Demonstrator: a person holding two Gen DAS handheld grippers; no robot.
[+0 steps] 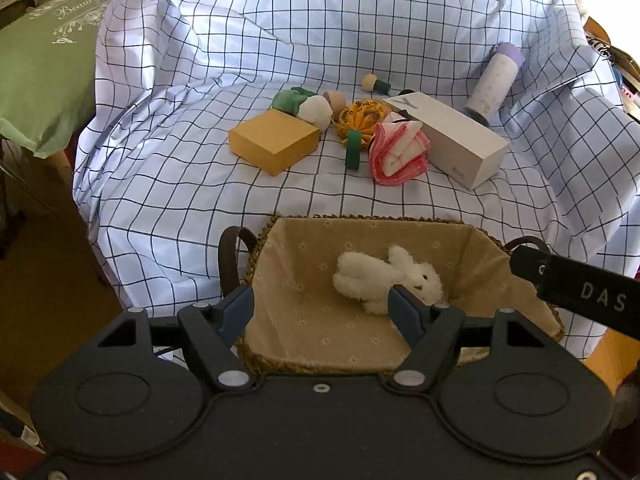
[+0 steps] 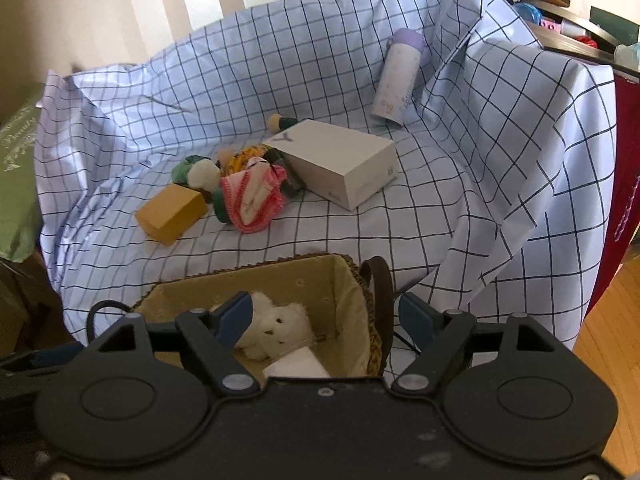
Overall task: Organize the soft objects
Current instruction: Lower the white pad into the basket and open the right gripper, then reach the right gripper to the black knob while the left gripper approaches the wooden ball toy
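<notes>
A white plush bunny (image 1: 386, 276) lies in the fabric-lined wicker basket (image 1: 360, 219) at the near edge of the checked cloth. My left gripper (image 1: 320, 312) hangs open over the basket, its right finger just in front of the bunny, gripping nothing. My right gripper (image 2: 326, 316) is open above the same basket (image 2: 256, 267); the bunny (image 2: 276, 326) lies beside its left finger, with a white pad (image 2: 298, 362) below it. Farther back lie a pink-edged folded cloth (image 1: 400, 152), a green-and-white plush ball (image 1: 308, 106) and an orange fabric piece (image 1: 362, 116).
A yellow box (image 1: 274, 140), a long white box (image 1: 448, 136), a lilac bottle (image 1: 494, 80), a wooden peg (image 1: 376, 84) and a green band (image 1: 353, 148) share the cloth. A green cushion (image 1: 36, 80) sits left. Part of the other gripper (image 1: 580, 292) crosses the basket's right side.
</notes>
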